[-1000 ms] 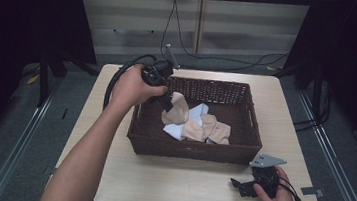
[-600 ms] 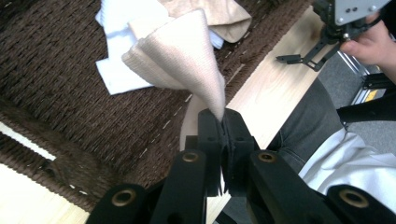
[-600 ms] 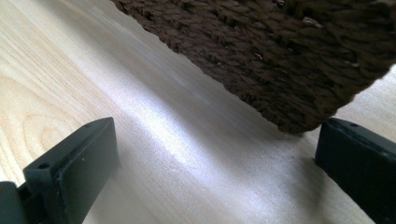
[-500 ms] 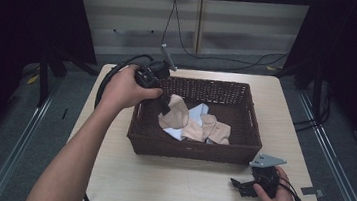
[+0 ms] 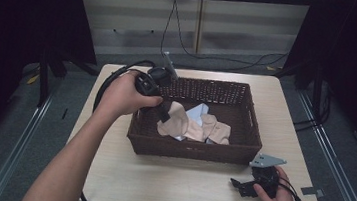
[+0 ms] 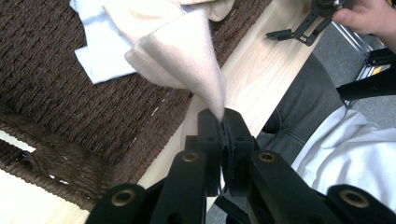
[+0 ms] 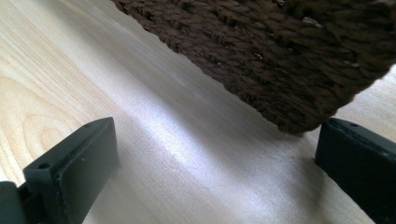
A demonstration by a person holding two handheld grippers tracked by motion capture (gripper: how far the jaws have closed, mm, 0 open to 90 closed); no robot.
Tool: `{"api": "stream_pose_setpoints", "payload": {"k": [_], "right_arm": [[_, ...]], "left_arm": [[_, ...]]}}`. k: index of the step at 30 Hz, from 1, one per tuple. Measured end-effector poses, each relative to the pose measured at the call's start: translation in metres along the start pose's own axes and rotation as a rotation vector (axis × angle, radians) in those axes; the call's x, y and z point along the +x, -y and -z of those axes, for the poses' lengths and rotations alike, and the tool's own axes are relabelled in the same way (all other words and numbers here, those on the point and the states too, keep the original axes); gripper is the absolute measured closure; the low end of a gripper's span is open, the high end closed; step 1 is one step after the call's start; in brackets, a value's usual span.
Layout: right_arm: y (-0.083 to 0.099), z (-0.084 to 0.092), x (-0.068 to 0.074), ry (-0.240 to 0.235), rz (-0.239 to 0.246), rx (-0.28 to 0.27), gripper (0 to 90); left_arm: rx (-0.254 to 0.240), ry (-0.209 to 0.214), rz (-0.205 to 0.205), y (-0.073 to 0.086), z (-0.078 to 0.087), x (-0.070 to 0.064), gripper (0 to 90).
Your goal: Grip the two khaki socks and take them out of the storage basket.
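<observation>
A brown wicker basket [image 5: 192,151] stands mid-table with a beige cloth [image 5: 191,128] and a white cloth [image 5: 198,113] crumpled inside. My left gripper [image 5: 165,115] reaches over the basket's left rim, and its jaws are shut on a corner of the beige cloth. In the left gripper view that gripper [image 6: 219,119] pinches the tip of the beige cloth [image 6: 177,56], which hangs up off the white cloth [image 6: 100,53] and the basket floor [image 6: 70,112]. My right gripper [image 5: 240,185] lies on the table in front of the basket's right corner, open and holding nothing [image 7: 219,161].
The light wooden table [image 5: 167,185] has bare room in front of the basket. The basket's corner [image 7: 280,60] sits just ahead of the right jaws. A black cable [image 5: 113,76] loops off the left gripper. The person's lap [image 6: 341,140] lies below the table's near edge.
The left hand has drawn a little toward the near left with the beige cloth corner still pinched, and the cloth now sits lower. The right gripper has not moved.
</observation>
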State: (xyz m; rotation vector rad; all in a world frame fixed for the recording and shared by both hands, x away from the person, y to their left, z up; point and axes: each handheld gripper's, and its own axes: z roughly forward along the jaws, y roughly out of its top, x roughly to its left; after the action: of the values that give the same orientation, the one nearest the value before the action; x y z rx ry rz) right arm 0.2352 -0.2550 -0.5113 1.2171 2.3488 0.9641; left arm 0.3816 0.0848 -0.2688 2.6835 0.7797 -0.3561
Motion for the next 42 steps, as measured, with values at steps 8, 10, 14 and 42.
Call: {"api": "stream_pose_setpoints", "payload": {"k": [8, 10, 14, 42], "right_arm": [[0.000, 0.000, 0.000, 0.000, 0.000, 0.000, 0.0], [0.000, 0.000, 0.000, 0.002, -0.001, 0.001, 0.0], [0.000, 0.000, 0.000, 0.002, -0.001, 0.002, 0.0], [0.000, 0.000, 0.000, 0.001, -0.006, 0.004, 0.0]], "left_arm": [[0.002, 0.000, -0.010, 0.004, 0.000, -0.005, 87.4], [0.000, 0.004, -0.011, 0.005, 0.001, -0.007, 87.4], [0.003, 0.008, -0.031, 0.009, -0.002, -0.010, 87.3], [0.004, 0.083, -0.120, 0.029, -0.045, -0.027, 86.9]]}}
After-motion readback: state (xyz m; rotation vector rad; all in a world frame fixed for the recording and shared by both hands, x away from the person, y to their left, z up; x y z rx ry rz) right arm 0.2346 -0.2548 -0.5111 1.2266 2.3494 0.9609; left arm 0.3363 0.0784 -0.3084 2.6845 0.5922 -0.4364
